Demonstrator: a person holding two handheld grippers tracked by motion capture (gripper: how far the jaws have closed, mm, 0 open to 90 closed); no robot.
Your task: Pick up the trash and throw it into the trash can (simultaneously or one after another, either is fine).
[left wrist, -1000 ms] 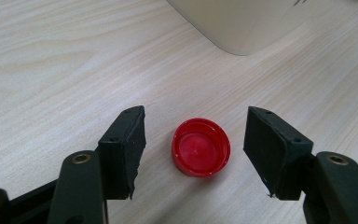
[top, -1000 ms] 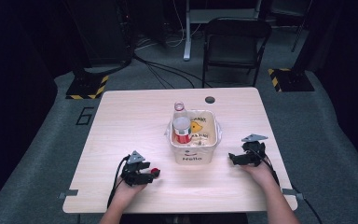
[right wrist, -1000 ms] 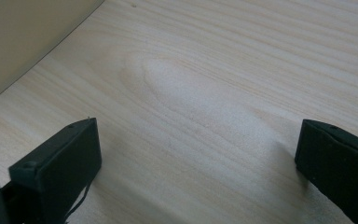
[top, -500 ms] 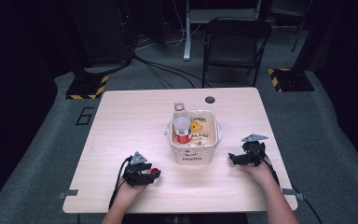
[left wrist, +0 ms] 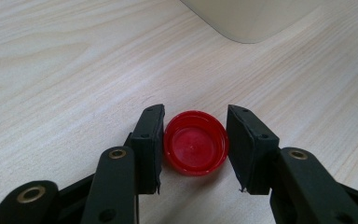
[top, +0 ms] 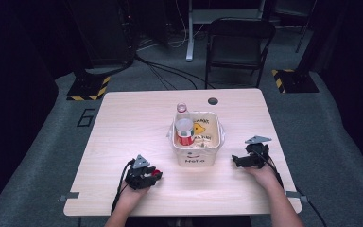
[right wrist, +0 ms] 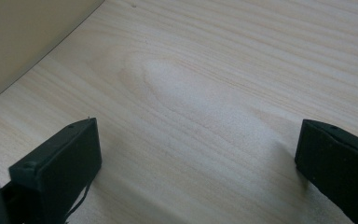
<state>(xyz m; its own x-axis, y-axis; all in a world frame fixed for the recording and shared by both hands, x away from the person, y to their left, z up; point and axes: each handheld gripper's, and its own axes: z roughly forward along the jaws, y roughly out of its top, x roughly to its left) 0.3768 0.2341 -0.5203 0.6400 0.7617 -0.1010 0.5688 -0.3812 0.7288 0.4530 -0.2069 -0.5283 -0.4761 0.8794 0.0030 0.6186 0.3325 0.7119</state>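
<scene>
Left gripper (left wrist: 195,147) low on the bench (top: 123,123), fingers (left wrist: 150,140) set narrowly either side of a red bottle cap (left wrist: 195,148). The cap lies open side up, flat on the wood, between the two pads. Left pad is touching or very nearly touching its rim; right pad stands just apart, a thin strip of bench visible between them. Not yet gripped, as far as I can judge.

Risks:
- Uneven contact. If the fingers close with one pad already on the rim, the cap may be pushed sideways or spun out before the other pad arrives.
- The cap is shallow with a thin wall; pads closing too high could ride over the rim and tip it or flick it away.
- The cream bin (top: 196,142), holding a can (top: 185,131) and with a bottle (top: 182,109) at its far edge, sits near; a skidding cap could run against its wall.

Right gripper (right wrist: 196,158) rests by the bin's other side, fingers wide, nothing between them.
</scene>
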